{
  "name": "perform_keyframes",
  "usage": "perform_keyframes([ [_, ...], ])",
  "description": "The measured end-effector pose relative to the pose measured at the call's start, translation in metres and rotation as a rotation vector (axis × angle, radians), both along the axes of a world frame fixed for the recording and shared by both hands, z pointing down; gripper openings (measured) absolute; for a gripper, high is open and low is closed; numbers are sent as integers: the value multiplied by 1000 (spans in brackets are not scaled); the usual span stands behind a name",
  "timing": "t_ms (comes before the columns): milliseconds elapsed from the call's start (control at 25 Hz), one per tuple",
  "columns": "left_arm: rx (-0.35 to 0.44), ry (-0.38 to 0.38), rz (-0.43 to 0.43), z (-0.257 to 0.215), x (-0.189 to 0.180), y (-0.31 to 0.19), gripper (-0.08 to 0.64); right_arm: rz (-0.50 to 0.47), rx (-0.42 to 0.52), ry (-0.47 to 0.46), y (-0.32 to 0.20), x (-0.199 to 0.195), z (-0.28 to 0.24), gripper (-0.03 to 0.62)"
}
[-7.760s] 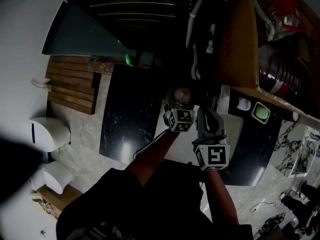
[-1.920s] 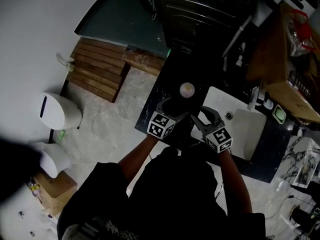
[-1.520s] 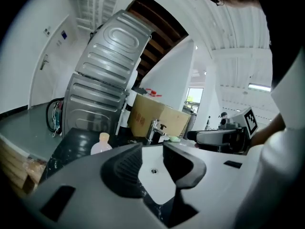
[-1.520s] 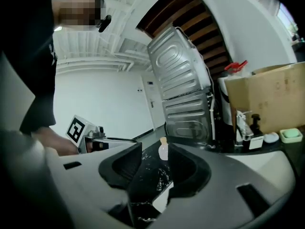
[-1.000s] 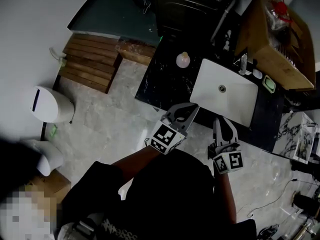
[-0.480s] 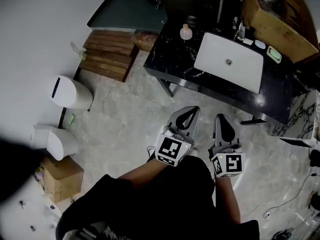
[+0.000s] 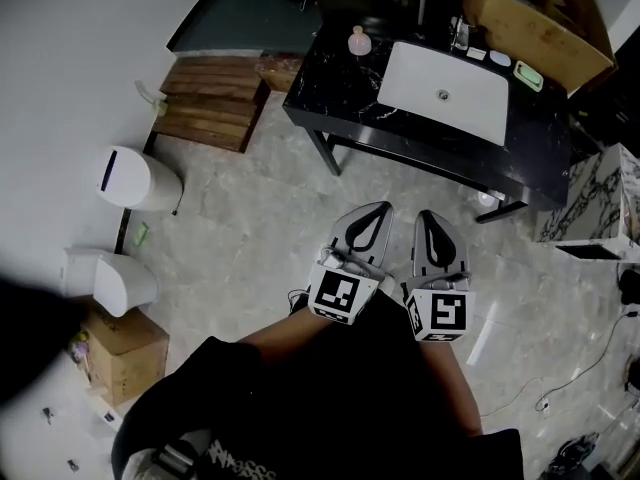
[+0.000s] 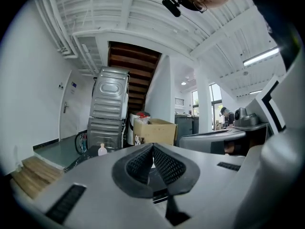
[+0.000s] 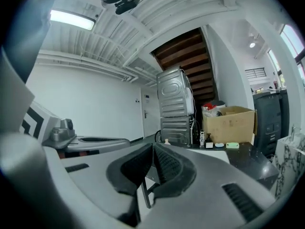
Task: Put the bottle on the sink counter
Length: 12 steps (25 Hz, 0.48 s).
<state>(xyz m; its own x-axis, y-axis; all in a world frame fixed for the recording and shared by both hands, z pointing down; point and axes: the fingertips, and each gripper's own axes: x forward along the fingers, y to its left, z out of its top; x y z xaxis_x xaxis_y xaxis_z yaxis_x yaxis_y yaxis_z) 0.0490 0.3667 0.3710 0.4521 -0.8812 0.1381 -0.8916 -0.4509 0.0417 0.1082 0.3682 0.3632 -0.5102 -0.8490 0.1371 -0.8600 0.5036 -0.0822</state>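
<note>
Pulled well back from the black worktop point(image 7: 335, 93) within the last second: no longer standing over it, but looking at it in the head view across a stretch of pale floor point(image 7: 260, 218). Has left the bottle point(image 7: 358, 41) upright at the top centre of that frame, on the worktop's left end, near the white sink basin point(image 7: 445, 78) and well apart from both tools. Reads as the placing already done and the retreat under way, so probably nothing left for the task beyond standing clear. Carries the left hand-held gripper point(image 7: 378, 213) in the lower middle of the head view, squeezed fully together. Borne out in the left gripper view, with the ribbed pads point(image 8: 140, 165) meeting tip to tip, nothing pinched between them, and the bottle small and far off at centre left. Carries the right hand-held gripper point(image 7: 430, 218) just beside it, jaws just drawn together over the last half second and now closed up, likewise with nothing caught between them. In the right gripper view, only the distant worktop and its clutter beyond the touching tips.
</note>
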Motion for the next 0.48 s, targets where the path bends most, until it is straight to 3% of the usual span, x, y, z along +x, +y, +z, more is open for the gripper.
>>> perform_keyframes([
  [200, -4, 21, -18, -3, -21, 11, 15, -32, -10, 29, 17, -29, 3, 41],
  [480, 27, 31, -53, -14, -90, 32, 15, -18, 0, 34, 33, -95, -4, 41],
])
